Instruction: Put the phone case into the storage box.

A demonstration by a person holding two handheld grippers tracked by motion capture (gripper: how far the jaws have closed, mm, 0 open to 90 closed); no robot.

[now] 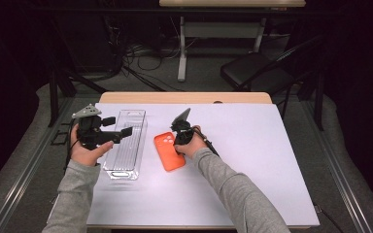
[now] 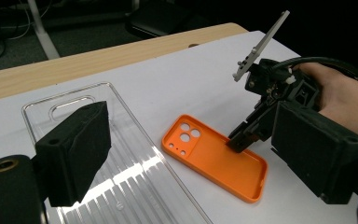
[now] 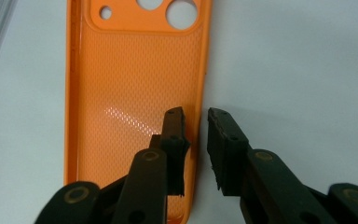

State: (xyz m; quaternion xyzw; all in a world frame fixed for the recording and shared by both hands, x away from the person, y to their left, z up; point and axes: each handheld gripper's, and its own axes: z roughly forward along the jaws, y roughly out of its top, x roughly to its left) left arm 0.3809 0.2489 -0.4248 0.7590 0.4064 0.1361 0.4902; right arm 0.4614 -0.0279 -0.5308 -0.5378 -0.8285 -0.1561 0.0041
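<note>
An orange phone case lies open side up on the white table, its camera holes toward the far end. My right gripper points down at the case's right long rim. One jaw is inside the case and the other outside, with a small gap left around the rim, so it is open. My left gripper hovers open and empty over a clear plastic tray, which lies just left of the case.
The white table top has a wooden strip along its far edge. Beyond it, on the floor, stand a black chair, another table's leg and loose cables.
</note>
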